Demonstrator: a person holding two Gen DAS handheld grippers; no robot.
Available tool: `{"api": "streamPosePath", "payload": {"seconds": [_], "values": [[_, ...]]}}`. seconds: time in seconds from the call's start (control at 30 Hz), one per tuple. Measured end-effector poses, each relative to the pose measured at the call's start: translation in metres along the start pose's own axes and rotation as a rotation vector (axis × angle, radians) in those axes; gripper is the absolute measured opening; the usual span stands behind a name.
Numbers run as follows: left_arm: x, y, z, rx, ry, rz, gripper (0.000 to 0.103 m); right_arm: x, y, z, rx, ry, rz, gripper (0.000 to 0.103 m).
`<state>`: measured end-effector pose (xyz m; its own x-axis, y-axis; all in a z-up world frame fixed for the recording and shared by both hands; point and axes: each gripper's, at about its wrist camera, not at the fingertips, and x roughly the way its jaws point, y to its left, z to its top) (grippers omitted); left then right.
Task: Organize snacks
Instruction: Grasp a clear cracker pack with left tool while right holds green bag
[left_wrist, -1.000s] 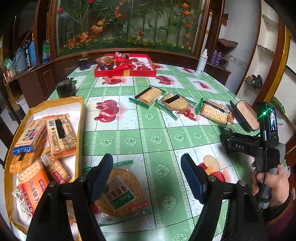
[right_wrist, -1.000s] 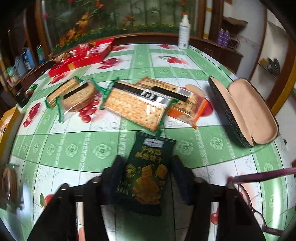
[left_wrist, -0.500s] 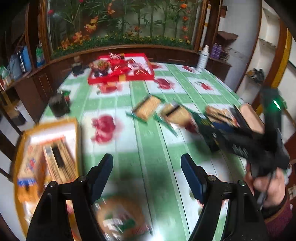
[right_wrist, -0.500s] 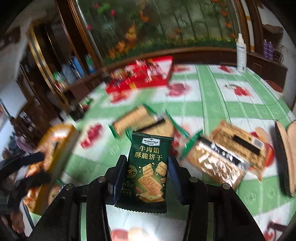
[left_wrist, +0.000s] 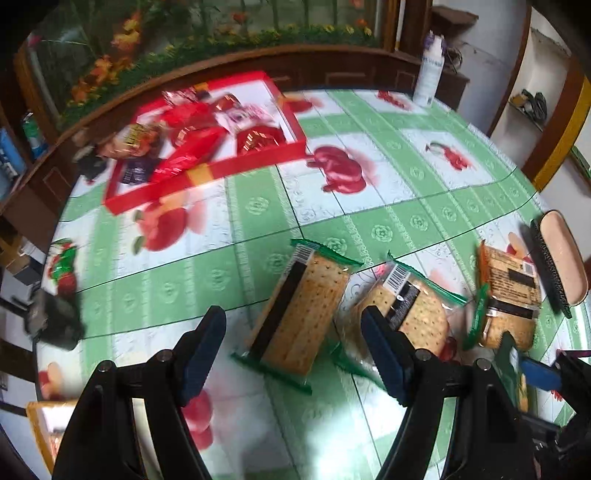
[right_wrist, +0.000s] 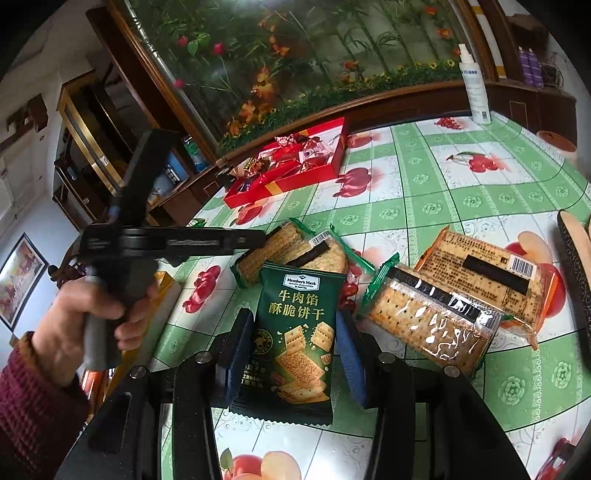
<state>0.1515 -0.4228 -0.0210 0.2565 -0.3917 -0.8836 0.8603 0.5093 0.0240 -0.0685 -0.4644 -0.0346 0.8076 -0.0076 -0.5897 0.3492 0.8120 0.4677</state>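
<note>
Right gripper (right_wrist: 291, 354): pads clamped on the sides of a dark green biscuit pouch (right_wrist: 293, 334), held upright above the green-checked tablecloth (right_wrist: 436, 206). Left gripper (left_wrist: 293, 349): jaws parted, nothing between the pads, hovering over a rectangular cracker pack (left_wrist: 299, 317) lying flat on the cloth. Just right of that pack: a round cracker pack (left_wrist: 413, 314). Beyond it, at the far edge: a red gift box (left_wrist: 207, 147) of sweets.

Table (right_wrist: 461, 199), green-checked fruit-print cloth: red box (right_wrist: 291, 166) and spray bottle (right_wrist: 476, 88) at far edge, cracker packs (right_wrist: 432, 321) mid-table.
</note>
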Motion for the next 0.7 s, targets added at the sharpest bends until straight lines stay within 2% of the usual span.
{"api": "streamPosePath", "payload": {"seconds": [0.17,0.2,0.23,0.3,0.4,0.5,0.63,0.7], "values": [[0.026,-0.006,0.004,0.016,0.041,0.013,0.075,-0.001,-0.005,0.002,0.019,-0.004,0.007,0.049],[0.029,-0.007,0.004,0.01,0.038,0.012,0.068,-0.001,-0.005,0.002,0.02,-0.004,0.003,0.049],[0.03,-0.005,0.004,0.002,0.037,0.01,0.054,0.0,-0.006,0.002,0.019,0.0,0.004,0.049],[0.037,0.0,0.003,-0.057,0.053,0.004,0.046,0.002,-0.006,0.002,0.021,0.006,-0.001,0.049],[0.033,0.003,-0.006,-0.086,0.038,0.028,0.046,0.004,-0.008,0.002,0.019,0.01,-0.011,0.049],[0.023,0.011,-0.024,-0.178,0.066,0.046,0.046,0.007,-0.009,0.001,0.019,0.03,-0.029,0.049],[0.004,0.006,-0.062,-0.219,0.059,0.076,0.046,0.021,-0.008,-0.006,0.008,0.112,-0.064,0.049],[-0.01,-0.004,-0.087,-0.235,0.04,0.053,0.046,0.029,-0.005,-0.012,-0.011,0.162,-0.081,0.049]]}}
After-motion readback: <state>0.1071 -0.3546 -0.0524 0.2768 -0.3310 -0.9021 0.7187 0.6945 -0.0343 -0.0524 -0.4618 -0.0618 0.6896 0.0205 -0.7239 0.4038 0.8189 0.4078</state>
